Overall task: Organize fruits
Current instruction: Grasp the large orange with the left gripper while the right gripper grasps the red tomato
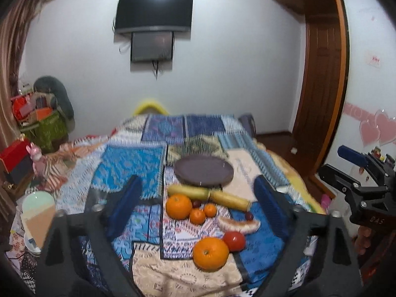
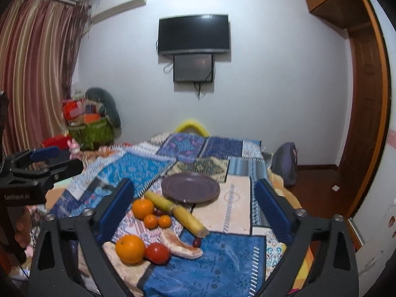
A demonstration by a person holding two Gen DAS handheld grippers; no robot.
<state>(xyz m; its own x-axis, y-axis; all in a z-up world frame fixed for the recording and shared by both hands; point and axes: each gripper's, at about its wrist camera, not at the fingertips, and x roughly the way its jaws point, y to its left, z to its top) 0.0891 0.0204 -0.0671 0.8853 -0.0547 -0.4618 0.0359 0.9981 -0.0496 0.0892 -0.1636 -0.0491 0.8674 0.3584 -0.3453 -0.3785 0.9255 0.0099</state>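
Currently both idle. Left hand-held gripper (image 1: 198,195): fingers spread, nothing between, hovering above the fruit. Right hand-held gripper (image 2: 195,208): likewise spread and unloaded. Fruit loose on the patchwork bed (image 1: 128,168): two large oranges (image 1: 210,254), two small ones (image 1: 197,216), tomato (image 1: 234,241), yellow stalk (image 1: 217,196), pale slice (image 1: 238,224). Purple plate (image 1: 204,170) bare, just beyond the stalk; probably the collection point, hence within easy reach.

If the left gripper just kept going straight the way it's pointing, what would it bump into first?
Probably the fruit. The left gripper, open and empty, frames the cluster on the quilt: the big orange and two small oranges sit nearest its centre line, with the purple plate beyond. Depth is hard to judge.
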